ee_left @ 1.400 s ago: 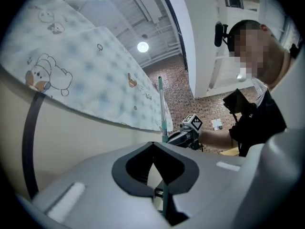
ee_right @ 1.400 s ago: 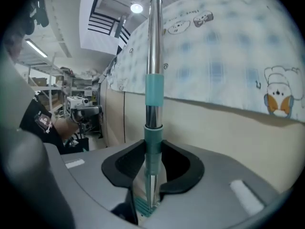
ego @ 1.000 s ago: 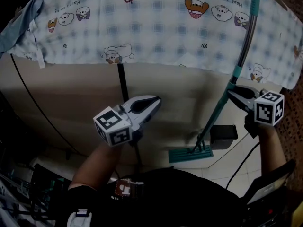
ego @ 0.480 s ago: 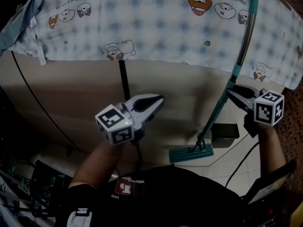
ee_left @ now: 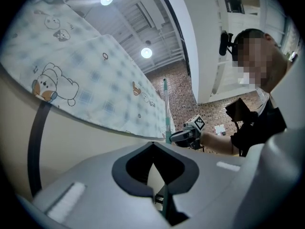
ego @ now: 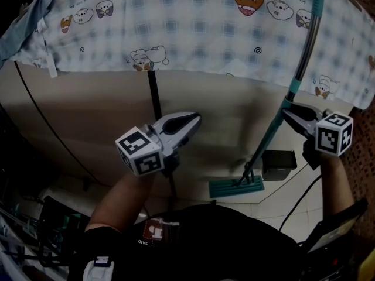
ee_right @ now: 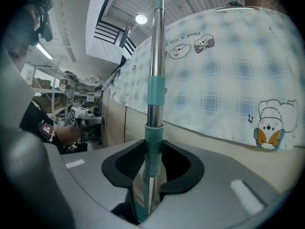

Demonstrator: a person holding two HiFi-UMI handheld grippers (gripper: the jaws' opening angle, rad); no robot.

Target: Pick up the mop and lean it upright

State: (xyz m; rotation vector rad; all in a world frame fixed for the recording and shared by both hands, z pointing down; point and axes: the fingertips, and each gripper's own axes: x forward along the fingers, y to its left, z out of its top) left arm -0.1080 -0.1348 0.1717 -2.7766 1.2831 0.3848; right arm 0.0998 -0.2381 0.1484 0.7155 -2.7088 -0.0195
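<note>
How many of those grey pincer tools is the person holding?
2. The left tool is near the middle of the head view, shut and empty; the right tool, at its right edge, is clamped on the mop handle.

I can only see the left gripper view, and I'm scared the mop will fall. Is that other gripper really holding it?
Observer: Yes. In the right gripper view, the right gripper is clamped on the mop, at a teal collar on its pole.
Operator: Where is the mop's bottom?
Observer: The head view shows the flat teal mop head resting down on the floor.
Operator: Is anything near it?
Observer: A small black box stands right beside the mop head.
</note>
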